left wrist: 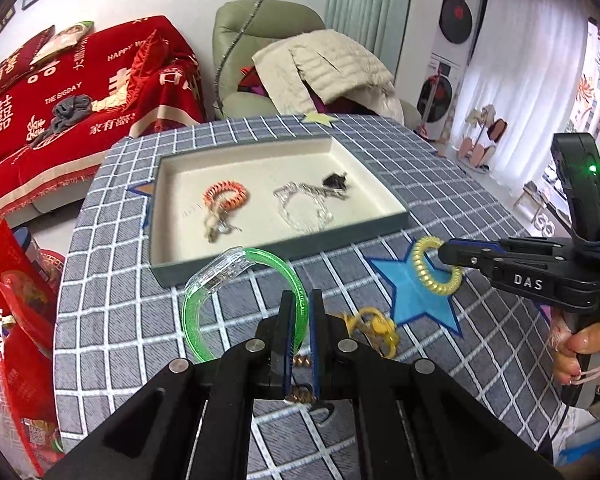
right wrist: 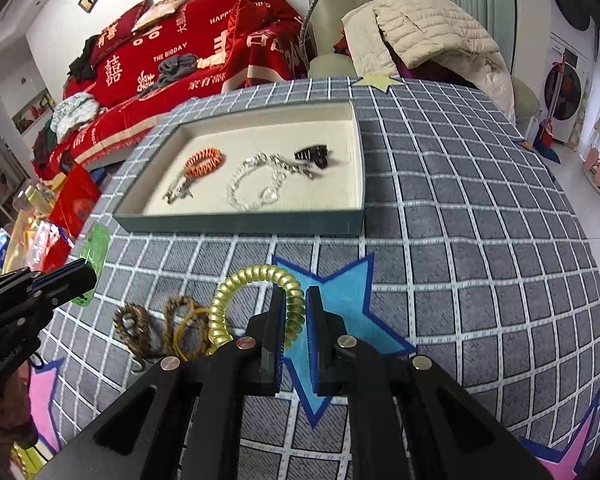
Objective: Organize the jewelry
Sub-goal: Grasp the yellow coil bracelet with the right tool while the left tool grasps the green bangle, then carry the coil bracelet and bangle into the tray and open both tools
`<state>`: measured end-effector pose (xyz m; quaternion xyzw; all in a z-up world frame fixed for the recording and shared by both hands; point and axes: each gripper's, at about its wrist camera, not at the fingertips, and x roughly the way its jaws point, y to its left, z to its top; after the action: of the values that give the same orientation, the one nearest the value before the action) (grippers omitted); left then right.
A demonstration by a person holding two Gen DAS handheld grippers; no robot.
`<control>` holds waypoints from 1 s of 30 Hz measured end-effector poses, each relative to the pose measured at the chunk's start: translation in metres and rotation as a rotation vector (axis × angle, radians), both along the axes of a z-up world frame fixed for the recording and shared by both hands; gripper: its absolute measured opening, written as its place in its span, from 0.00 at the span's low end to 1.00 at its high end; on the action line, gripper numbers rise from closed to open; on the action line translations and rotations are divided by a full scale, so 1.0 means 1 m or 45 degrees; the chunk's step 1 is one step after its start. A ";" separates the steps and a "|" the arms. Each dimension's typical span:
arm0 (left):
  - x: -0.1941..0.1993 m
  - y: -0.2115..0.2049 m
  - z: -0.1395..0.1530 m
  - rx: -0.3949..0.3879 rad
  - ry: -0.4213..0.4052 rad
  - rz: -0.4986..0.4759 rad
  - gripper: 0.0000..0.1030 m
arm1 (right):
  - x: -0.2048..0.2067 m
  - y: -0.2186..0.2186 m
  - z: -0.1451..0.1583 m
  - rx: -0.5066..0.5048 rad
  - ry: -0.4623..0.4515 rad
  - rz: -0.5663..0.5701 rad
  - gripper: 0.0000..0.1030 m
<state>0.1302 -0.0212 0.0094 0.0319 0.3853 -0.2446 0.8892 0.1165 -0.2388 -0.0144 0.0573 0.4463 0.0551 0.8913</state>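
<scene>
We're holding the green bangle [left wrist: 244,300] pinched in the left gripper [left wrist: 299,320], fingers narrow on its band, off the bench [right wrist: 480,208]. Right gripper [right wrist: 292,320] fingers are clamping the gold coil bracelet [right wrist: 256,300] on one side, loop hanging free. Tray [left wrist: 276,246] is sitting at 12 o'clock of both, already carrying an orange bracelet [left wrist: 225,196], a clear chain [left wrist: 300,208] and a black clip [left wrist: 334,181]. Brown and yellow bands [right wrist: 168,328] are lying at 9 o'clock of the right gripper. Risks we're seeing: the smooth bangle is gripped off-centre, so it could pivot or slip; the springy coil could snag the tray wall; a drop could land on the chain.
</scene>
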 end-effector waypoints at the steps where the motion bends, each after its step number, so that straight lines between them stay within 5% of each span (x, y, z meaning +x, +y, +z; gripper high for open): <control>1: 0.004 0.002 0.002 -0.006 -0.003 0.007 0.26 | 0.003 0.000 0.004 0.005 -0.006 0.000 0.10; 18: 0.084 -0.008 0.012 0.068 -0.040 0.027 0.26 | 0.074 0.002 0.030 0.044 -0.037 0.000 0.10; 30: 0.128 -0.032 -0.028 0.176 0.062 -0.021 0.26 | 0.126 0.002 -0.009 0.099 0.073 -0.028 0.10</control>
<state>0.2584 -0.0530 -0.0187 0.0904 0.4225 -0.2254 0.8732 0.2421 -0.2371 -0.0230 0.0984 0.4687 0.0609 0.8757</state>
